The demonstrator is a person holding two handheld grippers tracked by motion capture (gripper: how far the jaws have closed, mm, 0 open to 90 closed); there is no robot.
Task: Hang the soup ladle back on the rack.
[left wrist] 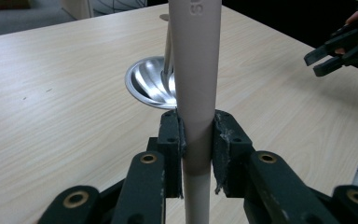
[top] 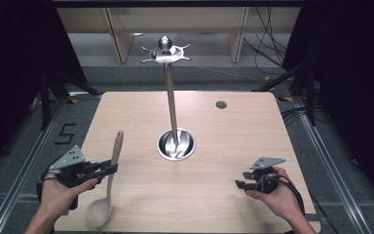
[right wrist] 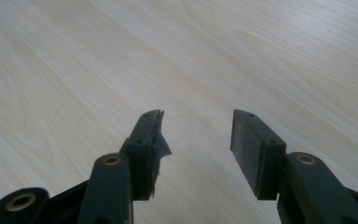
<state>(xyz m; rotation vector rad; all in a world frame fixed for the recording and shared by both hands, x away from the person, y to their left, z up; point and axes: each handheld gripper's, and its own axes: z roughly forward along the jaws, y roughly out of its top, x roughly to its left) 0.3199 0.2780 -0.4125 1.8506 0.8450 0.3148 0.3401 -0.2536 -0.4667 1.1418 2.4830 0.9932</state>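
Note:
A beige ladle (top: 108, 181) is held off the table at the front left, its bowl toward the near edge and its handle pointing away. My left gripper (top: 111, 168) is shut on the handle; in the left gripper view both pads clamp the beige ladle handle (left wrist: 196, 93). My right gripper (top: 240, 180) hovers at the front right, open, with only bare wood between its jaws (right wrist: 196, 135). A metal utensil stand (top: 175, 144) rises from a round steel base at the table's middle, with a hooked top (top: 166, 52).
The light wooden table (top: 233, 126) has a small dark round hole (top: 221, 104) near its far right. Black cables and shelving legs lie on the floor beyond the table. In the left gripper view, the stand's steel base (left wrist: 149, 84) and the other gripper (left wrist: 342, 51) appear farther off.

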